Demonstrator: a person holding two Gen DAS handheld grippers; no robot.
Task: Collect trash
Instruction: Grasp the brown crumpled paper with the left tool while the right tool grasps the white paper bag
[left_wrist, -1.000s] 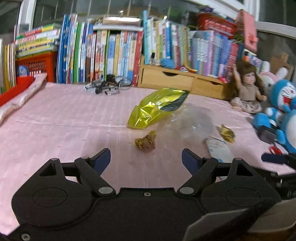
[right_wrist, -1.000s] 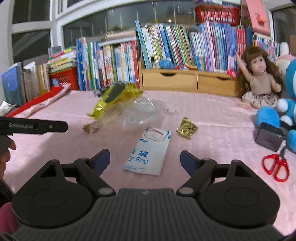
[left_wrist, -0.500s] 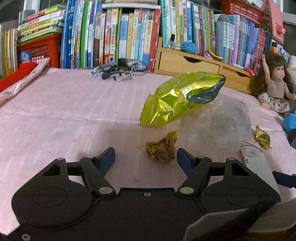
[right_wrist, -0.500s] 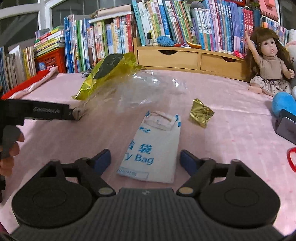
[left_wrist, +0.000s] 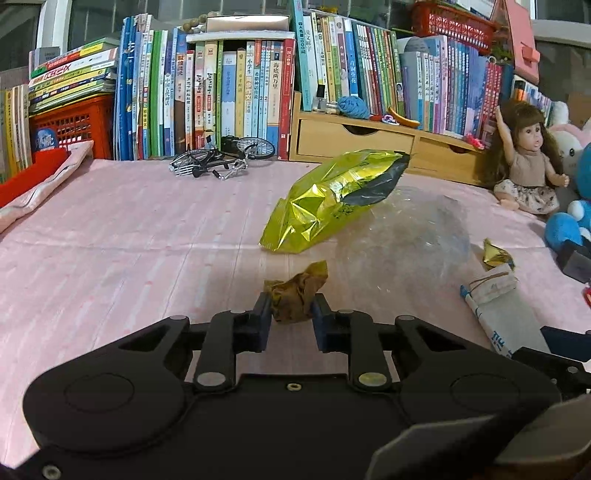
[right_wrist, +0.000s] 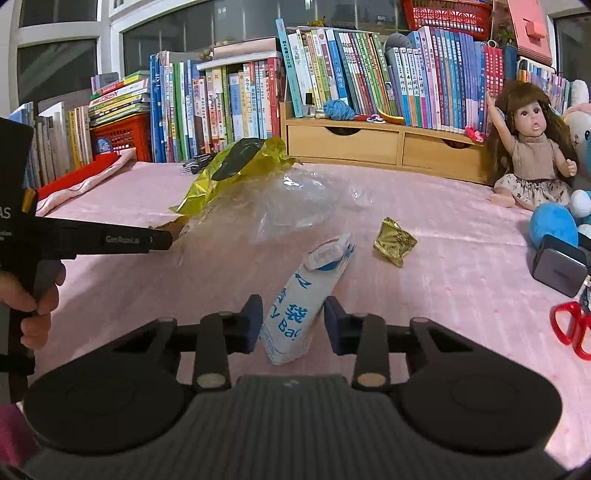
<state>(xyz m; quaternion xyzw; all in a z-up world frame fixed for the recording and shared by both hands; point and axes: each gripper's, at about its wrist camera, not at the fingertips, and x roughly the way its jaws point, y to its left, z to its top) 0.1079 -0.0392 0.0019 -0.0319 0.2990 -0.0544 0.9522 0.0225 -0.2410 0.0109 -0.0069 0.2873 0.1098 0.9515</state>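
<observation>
On the pink tablecloth (left_wrist: 129, 240) my left gripper (left_wrist: 291, 314) is closing, and its blue pads press on a crumpled brown paper wad (left_wrist: 295, 295). My right gripper (right_wrist: 293, 317) is closing too, squeezing a white paper bag with blue print (right_wrist: 306, 295), which buckles up between its pads. That bag shows at the right of the left wrist view (left_wrist: 495, 295). Beyond lie a yellow-green foil bag (left_wrist: 332, 199), a clear plastic bag (left_wrist: 406, 236) and a small gold wrapper (right_wrist: 393, 243). The left gripper's finger (right_wrist: 147, 240) reaches in from the left of the right wrist view, held by a hand (right_wrist: 29, 306).
A doll (right_wrist: 528, 158) and blue plush toy (right_wrist: 554, 225) sit at the right, with a dark box (right_wrist: 557, 269) and red scissors (right_wrist: 570, 328) nearby. A toy bicycle (left_wrist: 221, 162), books and wooden drawers (left_wrist: 354, 140) line the back. Folded cloth (left_wrist: 37, 184) lies at the left.
Both grippers moved forward and lower and closed: the left around the brown wad, the right around the white bag, which has buckled narrower.
</observation>
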